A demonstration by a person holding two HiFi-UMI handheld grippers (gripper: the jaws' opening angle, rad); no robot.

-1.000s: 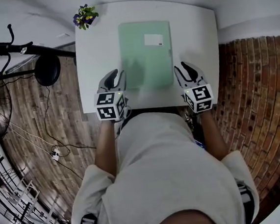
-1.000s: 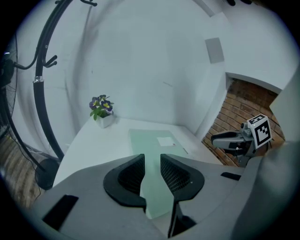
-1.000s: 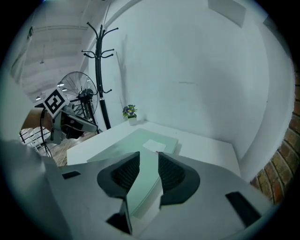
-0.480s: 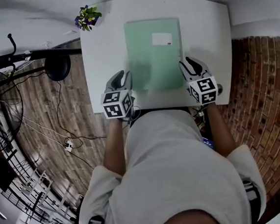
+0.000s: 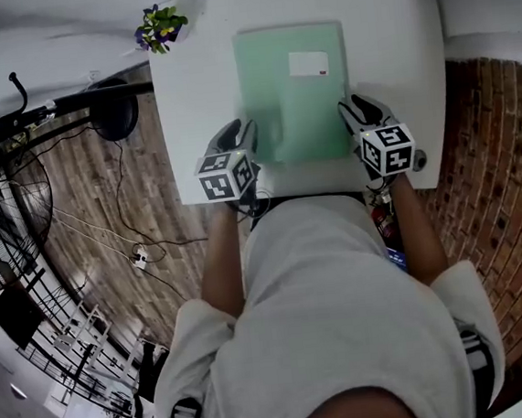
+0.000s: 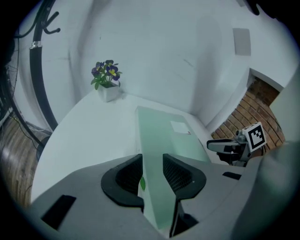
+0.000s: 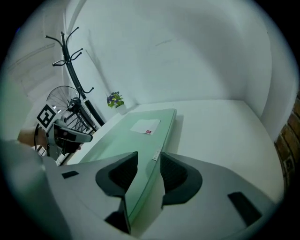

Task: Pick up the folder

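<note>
The right gripper's (image 7: 149, 165) jaws, just opening, straddle the pale green folder's (image 7: 123, 143) edge without pinching it. Ahead of the claw lies the folder's white label (image 7: 145, 125). Farther ahead stand potted flowers (image 7: 115, 100), and the left gripper (image 7: 77, 137) is off to the left.

One folder (image 5: 292, 99), one table (image 5: 197, 99), one potted plant (image 5: 159, 27), two grippers (left gripper (image 5: 239, 128), right gripper (image 5: 359, 108)).
</note>
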